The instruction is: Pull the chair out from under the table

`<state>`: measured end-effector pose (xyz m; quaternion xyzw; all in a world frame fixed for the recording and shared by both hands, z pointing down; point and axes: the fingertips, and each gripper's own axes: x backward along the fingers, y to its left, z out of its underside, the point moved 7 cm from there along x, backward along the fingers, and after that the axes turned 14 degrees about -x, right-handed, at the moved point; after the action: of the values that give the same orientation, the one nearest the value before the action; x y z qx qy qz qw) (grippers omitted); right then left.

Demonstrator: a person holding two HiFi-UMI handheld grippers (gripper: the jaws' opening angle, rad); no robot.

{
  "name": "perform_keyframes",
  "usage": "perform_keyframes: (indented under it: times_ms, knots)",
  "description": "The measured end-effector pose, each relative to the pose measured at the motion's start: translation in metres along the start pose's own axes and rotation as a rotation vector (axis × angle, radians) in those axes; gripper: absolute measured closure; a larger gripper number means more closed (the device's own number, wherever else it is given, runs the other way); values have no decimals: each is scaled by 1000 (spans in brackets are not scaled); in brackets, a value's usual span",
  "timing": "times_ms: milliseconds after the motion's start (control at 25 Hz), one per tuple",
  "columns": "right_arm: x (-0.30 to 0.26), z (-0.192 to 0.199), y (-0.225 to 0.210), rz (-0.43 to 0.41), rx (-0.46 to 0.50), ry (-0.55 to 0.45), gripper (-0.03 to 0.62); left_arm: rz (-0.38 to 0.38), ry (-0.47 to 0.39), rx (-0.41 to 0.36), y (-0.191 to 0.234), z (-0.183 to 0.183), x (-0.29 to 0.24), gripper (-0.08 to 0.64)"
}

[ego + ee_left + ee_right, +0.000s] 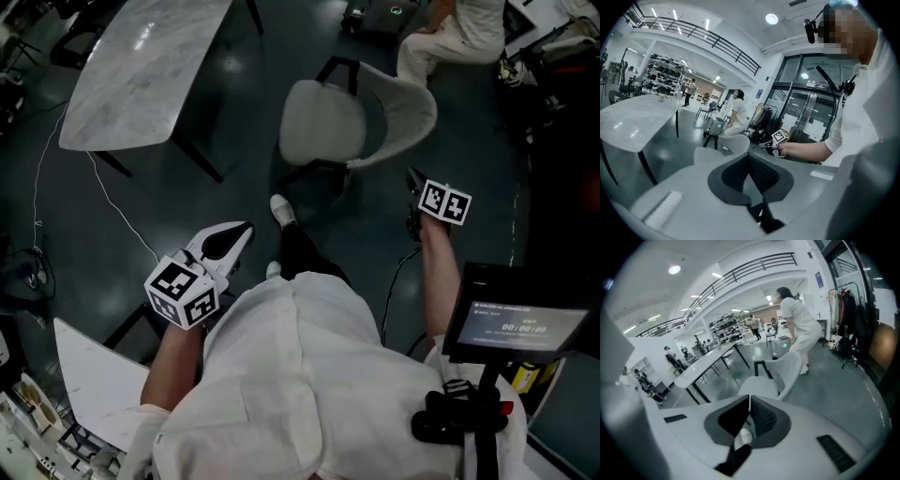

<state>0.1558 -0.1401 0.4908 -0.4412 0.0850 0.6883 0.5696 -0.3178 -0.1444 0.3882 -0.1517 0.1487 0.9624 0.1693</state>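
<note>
We hold the left gripper (244,230) and the right gripper (412,175) closed with nothing in them. The chair (323,124) stands apart from the worktop (141,75)

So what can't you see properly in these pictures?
Head view: the chair, its legs mostly hidden under its seat.
Head view: the table, its far end cut off by the top edge.
Head view: the person in white, cut off by the top edge.
Head view: the small screen, its writing too small to read.
</note>
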Motion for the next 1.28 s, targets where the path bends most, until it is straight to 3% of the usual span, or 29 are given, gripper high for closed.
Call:
perform_keyframes:
  times_ms: [160, 280, 480, 960, 1280]
  knots:
    - [36, 61, 59, -139, 108, 58, 583, 62, 25, 23, -29, 15, -8, 552]
    - [67, 99, 93, -229, 160, 90, 584, 98, 36, -10, -55, 17, -9, 552]
    - [106, 126, 114, -348, 226, 115, 584, 104, 49, -42, -94, 16, -24, 552]
    - [204, 147, 43, -481, 338, 150, 586, 127, 56, -54, -241, 7, -103, 552]
    - [241, 150, -4, -533, 392, 158, 586, 113, 92, -40, -304, 18, -135, 552]
